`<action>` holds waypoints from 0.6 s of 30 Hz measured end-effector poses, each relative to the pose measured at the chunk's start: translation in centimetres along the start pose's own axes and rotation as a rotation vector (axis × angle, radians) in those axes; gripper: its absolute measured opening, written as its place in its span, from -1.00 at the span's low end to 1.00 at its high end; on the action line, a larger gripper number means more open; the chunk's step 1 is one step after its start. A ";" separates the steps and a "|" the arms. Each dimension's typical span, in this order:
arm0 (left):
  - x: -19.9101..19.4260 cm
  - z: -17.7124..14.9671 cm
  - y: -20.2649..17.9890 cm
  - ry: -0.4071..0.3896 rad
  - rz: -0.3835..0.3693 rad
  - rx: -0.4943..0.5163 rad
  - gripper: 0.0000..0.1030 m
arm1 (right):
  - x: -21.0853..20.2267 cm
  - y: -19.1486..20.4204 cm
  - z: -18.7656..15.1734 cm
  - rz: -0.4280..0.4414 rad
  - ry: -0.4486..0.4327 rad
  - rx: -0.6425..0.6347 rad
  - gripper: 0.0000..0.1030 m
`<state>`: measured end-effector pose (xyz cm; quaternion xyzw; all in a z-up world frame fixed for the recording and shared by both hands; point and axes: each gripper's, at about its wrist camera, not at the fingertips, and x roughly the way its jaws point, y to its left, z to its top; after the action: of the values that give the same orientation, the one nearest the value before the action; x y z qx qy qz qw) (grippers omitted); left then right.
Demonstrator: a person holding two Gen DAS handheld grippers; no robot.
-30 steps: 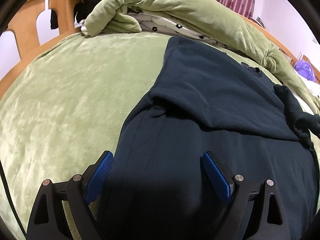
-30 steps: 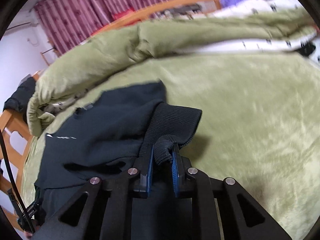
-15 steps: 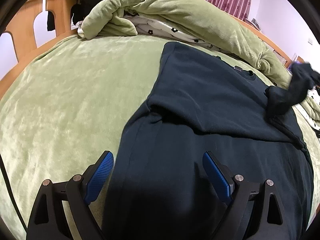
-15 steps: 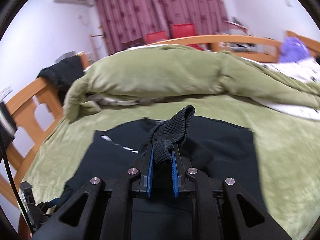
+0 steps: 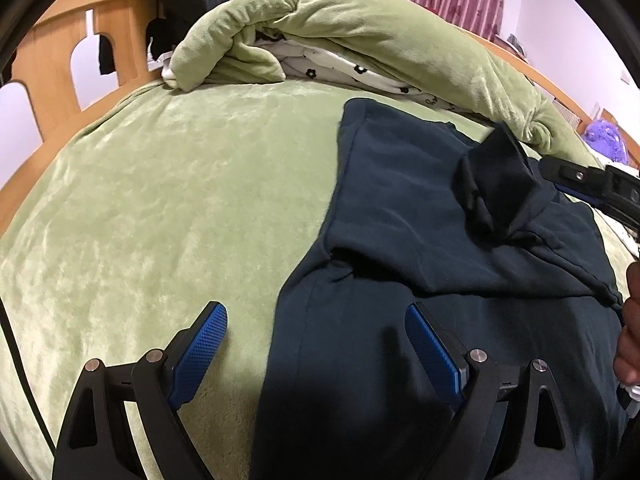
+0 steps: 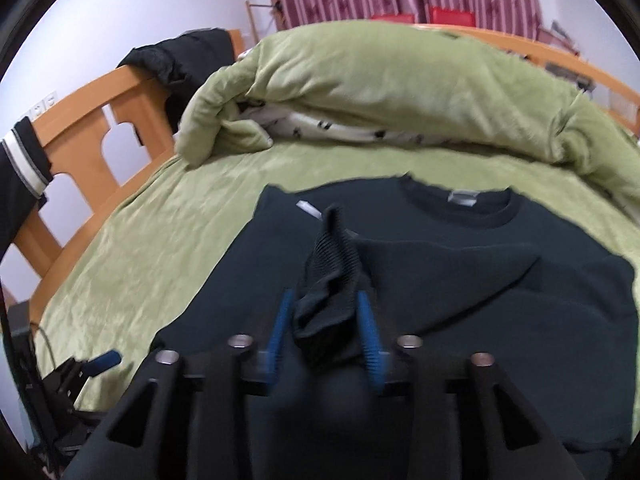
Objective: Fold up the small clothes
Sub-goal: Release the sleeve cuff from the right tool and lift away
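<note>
Letting go, the right gripper (image 6: 324, 316) has just been parting its jaws around the ribbed cuff (image 6: 334, 248), which is now standing loose between them atop the dark sweatshirt (image 6: 480, 300) lying across the middle of the green bedspread (image 5: 160, 208). That sleeve fold looks delivered. The left gripper (image 5: 316, 344) is hovering wide open and empty over the sweatshirt's left edge.
</note>
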<state>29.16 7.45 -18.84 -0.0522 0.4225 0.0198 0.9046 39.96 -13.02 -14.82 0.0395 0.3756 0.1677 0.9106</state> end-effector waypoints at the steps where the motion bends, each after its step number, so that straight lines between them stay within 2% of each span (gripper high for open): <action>1: 0.0 0.1 -0.2 -0.001 0.000 0.005 0.75 | -0.6 -0.3 -0.3 -0.014 -0.020 -0.006 0.00; 3: -0.1 0.3 -0.8 -0.006 0.002 0.019 0.75 | -1.9 -1.2 -0.9 -0.046 -0.055 -0.009 0.12; 9: -0.5 1.0 -3.6 -0.021 -0.025 0.058 0.75 | -6.6 -7.8 -3.2 -0.148 -0.102 0.076 0.17; 14: -0.4 1.5 -6.5 -0.028 -0.037 0.096 0.75 | -8.8 -13.8 -5.6 -0.245 -0.079 0.165 0.17; 18: -0.2 2.1 -8.7 -0.031 -0.057 0.108 0.75 | -9.9 -16.9 -7.2 -0.322 -0.065 0.184 0.17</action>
<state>31.38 -0.96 -16.66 -0.0151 0.4071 -0.0281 0.9128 33.08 -32.66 -16.64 0.0673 0.3613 -0.0167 0.9298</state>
